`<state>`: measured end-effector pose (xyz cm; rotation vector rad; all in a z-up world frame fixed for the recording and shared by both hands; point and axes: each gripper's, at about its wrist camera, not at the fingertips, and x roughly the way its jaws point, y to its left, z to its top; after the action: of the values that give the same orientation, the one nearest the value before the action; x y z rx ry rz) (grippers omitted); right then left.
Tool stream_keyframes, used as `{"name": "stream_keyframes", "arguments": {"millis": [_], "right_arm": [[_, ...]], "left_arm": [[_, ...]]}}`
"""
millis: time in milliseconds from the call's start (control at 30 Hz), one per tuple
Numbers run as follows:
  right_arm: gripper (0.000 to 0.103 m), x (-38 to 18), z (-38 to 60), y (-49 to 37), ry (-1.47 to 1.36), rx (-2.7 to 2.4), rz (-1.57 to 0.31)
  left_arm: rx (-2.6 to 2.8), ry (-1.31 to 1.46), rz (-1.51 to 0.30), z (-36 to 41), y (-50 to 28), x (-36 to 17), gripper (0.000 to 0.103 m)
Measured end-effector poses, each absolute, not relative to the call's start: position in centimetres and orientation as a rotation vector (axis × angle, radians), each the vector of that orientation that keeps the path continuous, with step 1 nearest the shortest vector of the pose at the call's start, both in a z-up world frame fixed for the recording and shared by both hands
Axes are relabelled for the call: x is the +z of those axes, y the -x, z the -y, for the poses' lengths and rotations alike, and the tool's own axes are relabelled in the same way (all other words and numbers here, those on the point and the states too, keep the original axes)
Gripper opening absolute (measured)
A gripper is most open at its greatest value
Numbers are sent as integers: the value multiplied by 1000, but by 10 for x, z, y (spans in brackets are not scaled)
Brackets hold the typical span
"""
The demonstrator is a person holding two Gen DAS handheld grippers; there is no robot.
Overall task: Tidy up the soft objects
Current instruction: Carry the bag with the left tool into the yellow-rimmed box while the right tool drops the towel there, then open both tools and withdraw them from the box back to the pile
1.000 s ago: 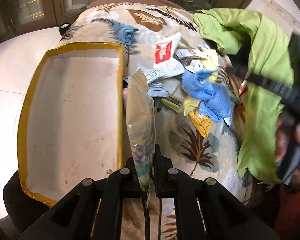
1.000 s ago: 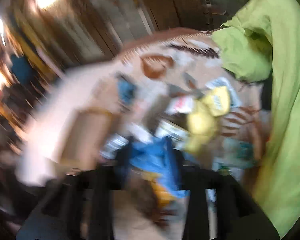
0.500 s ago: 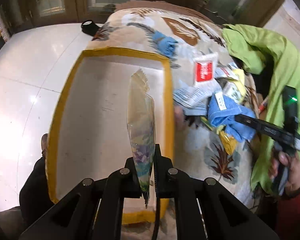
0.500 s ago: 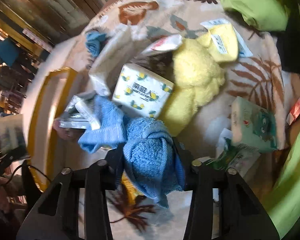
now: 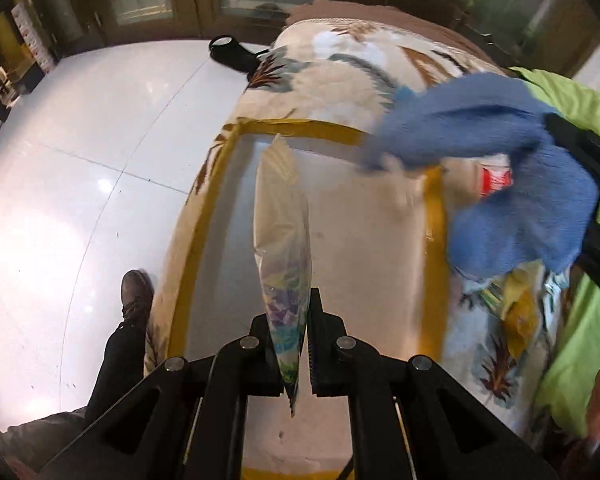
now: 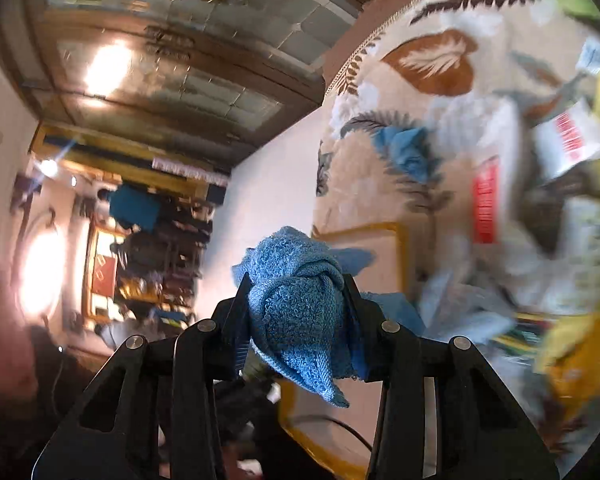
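Note:
My left gripper (image 5: 292,314) is shut on a slim plastic pouch (image 5: 280,216) with a colourful printed base. It holds the pouch upright over a shallow cardboard tray with a yellow-taped rim (image 5: 204,216). My right gripper (image 6: 296,304) is shut on a bunched blue terry towel (image 6: 300,320). In the left wrist view that towel (image 5: 500,168) hangs in the air over the tray's far right corner, blurred by motion. The tray's rim (image 6: 380,227) shows just beyond the towel in the right wrist view.
The tray lies on a floral blanket (image 5: 340,68). A small blue cloth (image 6: 408,152), red-printed packets (image 6: 572,140) and yellow cloths (image 6: 580,344) lie to the right. A green cloth (image 5: 572,104) lies further right. A person's shoe (image 5: 134,300) stands on the white tiled floor (image 5: 80,140).
The left gripper carried the pouch from beside the tray to above its middle. The right gripper closed on the blue towel, lifted it off the pile and swung it left towards the tray.

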<state>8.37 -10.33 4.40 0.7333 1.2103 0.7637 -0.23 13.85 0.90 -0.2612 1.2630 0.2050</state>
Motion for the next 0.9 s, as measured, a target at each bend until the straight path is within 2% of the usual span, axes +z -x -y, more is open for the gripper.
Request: {"name": "stream_keyframes", "arguments": {"millis": [133, 367, 467, 500, 567, 600, 633, 733, 900], "right_arm": [[40, 16, 60, -87, -739, 727, -1267], [41, -37, 19, -77, -566, 641, -1343], [47, -34, 12, -80, -523, 650, -1313], [52, -33, 9, -81, -514, 653, -1318], [59, -27, 7, -78, -465, 659, -1317], [59, -24, 4, -77, -446, 667, -1310], [59, -19, 3, -74, -411, 672, -1295], [59, -12, 6, -72, -333, 667, -1244], [59, 7, 32, -68, -357, 687, -1212]], "left_arm": [[235, 267, -1289, -152, -10, -8, 6], [270, 263, -1310, -163, -25, -35, 7], [284, 275, -1313, -166, -28, -44, 7], [288, 274, -1312, -166, -29, -44, 8], [292, 270, -1311, -167, -30, -46, 24], [297, 270, -1325, -168, -31, -48, 44], [300, 267, -1335, -168, -31, -50, 54], [300, 257, -1320, -166, -27, -47, 54], [294, 290, -1293, -162, -10, -30, 54]]}}
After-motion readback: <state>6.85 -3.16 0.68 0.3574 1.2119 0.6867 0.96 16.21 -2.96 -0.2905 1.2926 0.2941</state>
